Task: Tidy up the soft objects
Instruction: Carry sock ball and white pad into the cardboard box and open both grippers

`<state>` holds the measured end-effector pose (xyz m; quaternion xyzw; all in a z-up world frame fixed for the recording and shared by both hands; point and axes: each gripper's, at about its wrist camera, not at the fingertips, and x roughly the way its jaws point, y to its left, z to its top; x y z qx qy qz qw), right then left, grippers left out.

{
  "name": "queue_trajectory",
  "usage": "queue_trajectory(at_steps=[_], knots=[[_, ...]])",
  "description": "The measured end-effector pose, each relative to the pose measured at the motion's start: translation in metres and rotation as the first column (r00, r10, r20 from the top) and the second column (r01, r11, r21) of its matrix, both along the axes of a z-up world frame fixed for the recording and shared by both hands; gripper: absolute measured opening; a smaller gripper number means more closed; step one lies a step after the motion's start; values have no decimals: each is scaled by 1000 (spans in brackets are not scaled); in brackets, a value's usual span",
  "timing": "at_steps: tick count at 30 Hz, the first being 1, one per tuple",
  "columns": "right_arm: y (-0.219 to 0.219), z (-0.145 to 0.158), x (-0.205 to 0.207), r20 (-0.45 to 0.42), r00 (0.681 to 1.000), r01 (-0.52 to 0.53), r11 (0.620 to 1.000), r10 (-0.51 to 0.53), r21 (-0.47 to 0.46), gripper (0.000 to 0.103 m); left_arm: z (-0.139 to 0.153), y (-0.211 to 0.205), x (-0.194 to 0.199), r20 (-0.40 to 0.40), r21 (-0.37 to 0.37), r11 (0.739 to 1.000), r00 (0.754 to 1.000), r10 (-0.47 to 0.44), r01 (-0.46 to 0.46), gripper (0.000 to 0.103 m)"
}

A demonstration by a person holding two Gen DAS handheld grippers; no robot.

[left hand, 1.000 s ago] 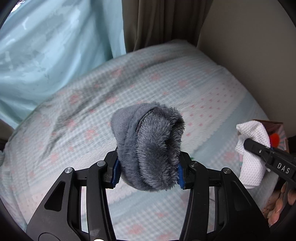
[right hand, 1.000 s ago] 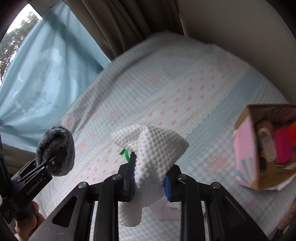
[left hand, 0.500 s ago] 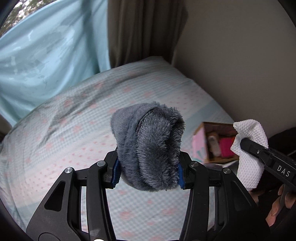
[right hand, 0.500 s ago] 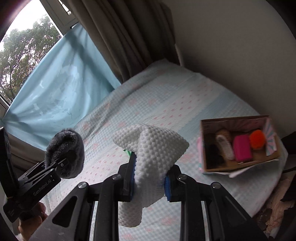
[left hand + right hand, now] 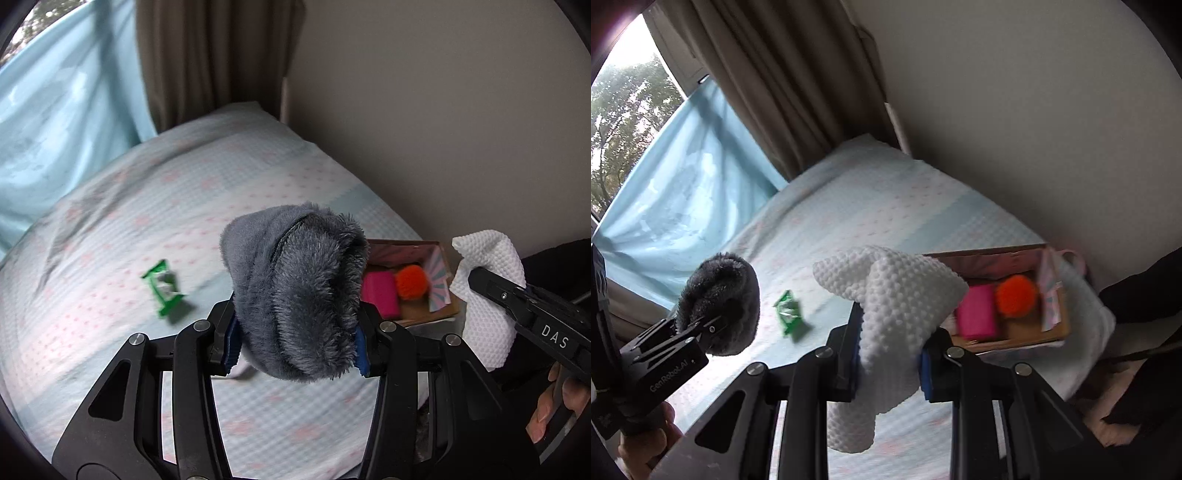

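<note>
Above the bed (image 5: 229,192), both grippers hang in the air, each with something soft pinched between its blue pads. The left gripper (image 5: 295,341) is closed tight on a grey fuzzy sock (image 5: 295,295), which bulges up and over the fingers. In the right wrist view that sock (image 5: 720,299) shows at about 9 o'clock. The right gripper (image 5: 890,360) is clamped on a white bumpy cloth (image 5: 890,314), whose loose end droops below the fingers; in the left wrist view the cloth (image 5: 487,291) sits at 3 o'clock. Near the bed's edge, at 2 o'clock from the white cloth, a cardboard box (image 5: 1049,332) holds a pink item (image 5: 977,314) and an orange pompom (image 5: 1015,295) side by side. A green packet (image 5: 788,312) lies on the bedspread between the two grippers, well apart from the box.
</note>
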<state>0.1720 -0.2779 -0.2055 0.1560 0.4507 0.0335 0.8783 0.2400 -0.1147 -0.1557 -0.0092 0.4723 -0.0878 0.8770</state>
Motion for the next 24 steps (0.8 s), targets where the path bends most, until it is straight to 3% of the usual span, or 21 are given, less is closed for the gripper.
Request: queue_trajectory(at_steps=[10, 24], knots=[[-89, -56, 44, -96, 995, 6, 1000, -7, -9, 23, -61, -85, 50, -99, 12, 1000, 995, -22, 24, 43], [-128, -155, 110, -277, 960, -25, 999, 31, 25, 23, -173, -147, 116, -276, 78, 994, 960, -53, 77, 43]])
